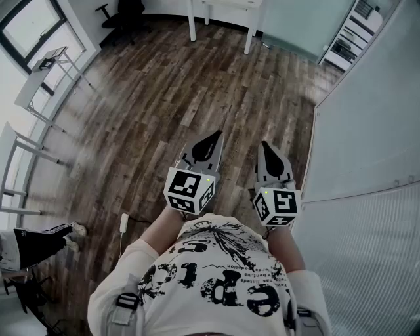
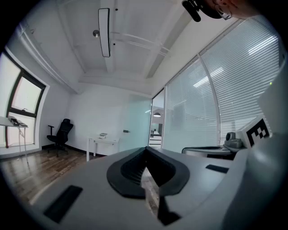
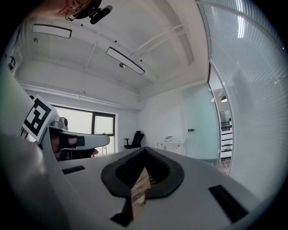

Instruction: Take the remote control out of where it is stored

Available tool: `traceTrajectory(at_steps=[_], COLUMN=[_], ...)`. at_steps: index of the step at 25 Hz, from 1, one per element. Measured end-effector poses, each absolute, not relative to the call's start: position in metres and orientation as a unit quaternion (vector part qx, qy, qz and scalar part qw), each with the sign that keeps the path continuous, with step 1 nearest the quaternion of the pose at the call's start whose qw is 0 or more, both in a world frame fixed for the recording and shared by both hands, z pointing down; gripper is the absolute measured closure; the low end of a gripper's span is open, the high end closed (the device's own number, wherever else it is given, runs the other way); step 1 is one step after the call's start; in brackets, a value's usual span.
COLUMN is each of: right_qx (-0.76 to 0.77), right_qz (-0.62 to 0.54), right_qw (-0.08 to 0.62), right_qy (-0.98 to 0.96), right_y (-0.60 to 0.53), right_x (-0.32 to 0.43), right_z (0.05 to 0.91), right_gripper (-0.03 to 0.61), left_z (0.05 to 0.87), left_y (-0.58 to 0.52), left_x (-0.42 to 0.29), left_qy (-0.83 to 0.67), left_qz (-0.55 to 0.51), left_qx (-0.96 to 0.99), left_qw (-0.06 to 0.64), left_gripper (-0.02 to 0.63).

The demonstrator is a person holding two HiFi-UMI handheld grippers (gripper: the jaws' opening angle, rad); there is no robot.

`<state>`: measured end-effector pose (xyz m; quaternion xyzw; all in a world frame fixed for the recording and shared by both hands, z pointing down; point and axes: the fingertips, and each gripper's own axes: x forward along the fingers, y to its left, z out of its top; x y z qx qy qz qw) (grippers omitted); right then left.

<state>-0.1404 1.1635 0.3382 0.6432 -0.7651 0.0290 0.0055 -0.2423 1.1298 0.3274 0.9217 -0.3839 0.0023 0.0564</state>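
Note:
No remote control shows in any view. In the head view I hold both grippers level, side by side, in front of my chest over a wooden floor. The left gripper [image 1: 214, 136] has its jaws drawn together to a point with nothing between them. My right gripper [image 1: 265, 147] looks the same, tips meeting and empty. In the left gripper view the dark pads [image 2: 135, 168] meet at the tip of the left gripper [image 2: 146, 151]. The right gripper view shows the right gripper [image 3: 144, 152] closed likewise, with only floor showing through the slit behind the tips.
A glass partition with blinds [image 1: 367, 131] runs close along my right. A white desk [image 1: 223, 16] and a black office chair [image 1: 121, 13] stand at the far end, with a shelf unit [image 1: 354, 33] beyond. Standing desks [image 1: 42, 75] line the left; another person's leg [image 1: 39, 239] is nearby.

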Motion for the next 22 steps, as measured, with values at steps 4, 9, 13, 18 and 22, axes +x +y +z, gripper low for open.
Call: traceTrajectory(at_steps=[4, 9, 13, 18, 22], right_qx=[0.644, 0.646, 0.65, 0.656, 0.653], right_qz=[0.027, 0.03, 0.045, 0.055, 0.065], right_qw=[0.008, 0.009, -0.016, -0.011, -0.006], right_qy=[-0.764, -0.763, -0.758, -0.753, -0.755], right_y=[1.161, 1.151, 1.144, 1.128, 1.111], right_x=[-0.144, -0.148, -0.153, -0.161, -0.168], right_z=[0.339, 0.343, 0.343, 0.355, 0.362], right_gripper=[0.578, 0.58, 0.578, 0.578, 0.578], left_z=[0.33, 0.333, 0.336, 0.346, 0.351], left_y=[1.127, 1.118, 1.11, 1.094, 1.075], left_x=[-0.247, -0.25, -0.261, -0.277, -0.287], left_qy=[-0.383, -0.381, -0.381, -0.387, -0.396], left_qz=[0.002, 0.004, 0.005, 0.006, 0.007], left_qx=[0.922, 0.923, 0.922, 0.919, 0.915], left_qw=[0.058, 0.062, 0.068, 0.072, 0.08], left_gripper=[0.604, 0.604, 0.604, 0.604, 0.604])
